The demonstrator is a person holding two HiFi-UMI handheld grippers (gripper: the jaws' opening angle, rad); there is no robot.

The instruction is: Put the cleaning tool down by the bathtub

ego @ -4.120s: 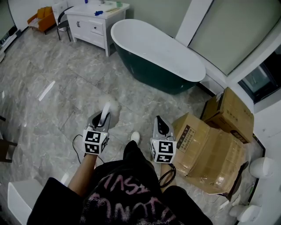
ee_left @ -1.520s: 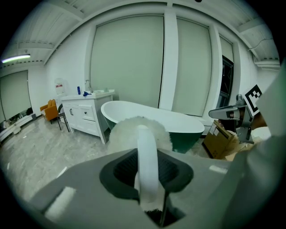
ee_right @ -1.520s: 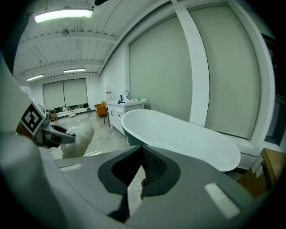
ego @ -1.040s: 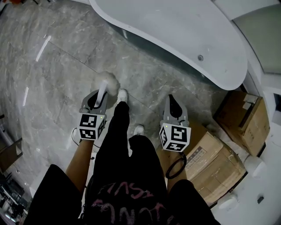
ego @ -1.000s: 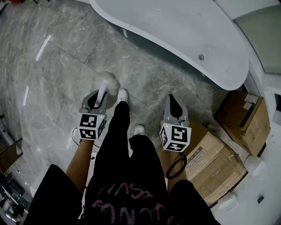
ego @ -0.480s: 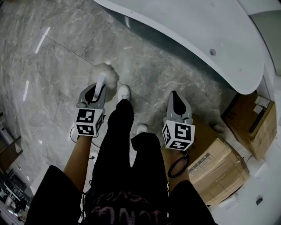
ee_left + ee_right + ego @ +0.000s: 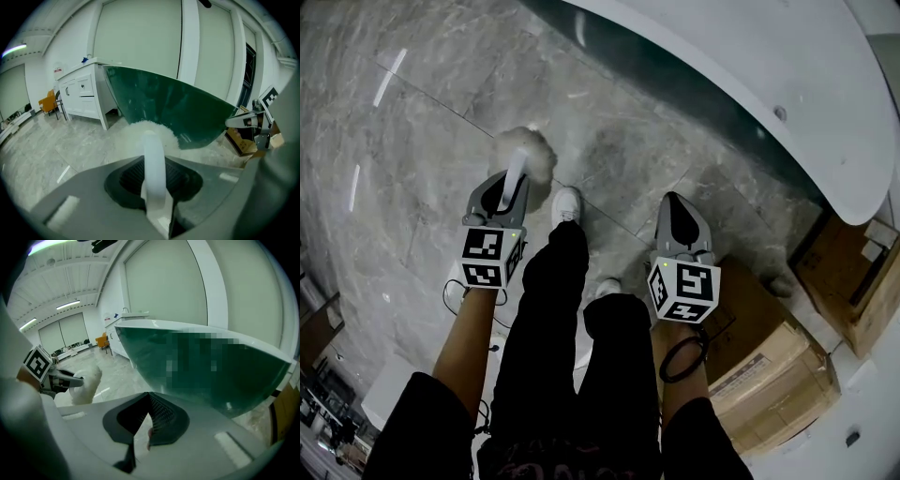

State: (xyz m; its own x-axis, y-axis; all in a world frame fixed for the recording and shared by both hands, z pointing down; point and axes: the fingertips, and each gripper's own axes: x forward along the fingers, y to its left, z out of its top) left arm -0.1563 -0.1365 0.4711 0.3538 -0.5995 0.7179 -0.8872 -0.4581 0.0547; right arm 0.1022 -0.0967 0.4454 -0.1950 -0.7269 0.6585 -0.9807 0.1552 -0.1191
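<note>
The cleaning tool is a fluffy white brush head [image 7: 528,153] on a white handle [image 7: 515,178]. My left gripper [image 7: 512,185] is shut on that handle, and the head hangs above the marble floor, left of the bathtub. In the left gripper view the handle [image 7: 153,161] runs up between the jaws of the left gripper [image 7: 153,180] to the fluffy head [image 7: 146,132]. The bathtub [image 7: 741,66] is white inside with a dark green outer wall [image 7: 178,108]. My right gripper [image 7: 674,204] is shut with nothing in it, close to the tub's side [image 7: 201,369].
Cardboard boxes [image 7: 773,361] lie on the floor at the right, near the tub's end. The person's black trousers and white shoe [image 7: 567,202] stand between the grippers. A white cabinet [image 7: 84,91] stands beyond the tub's far end. Grey marble floor [image 7: 412,141] stretches left.
The person has stepped closer to the bathtub, which now fills the top right of the head view. The left gripper still holds the brush; the right stays shut.
</note>
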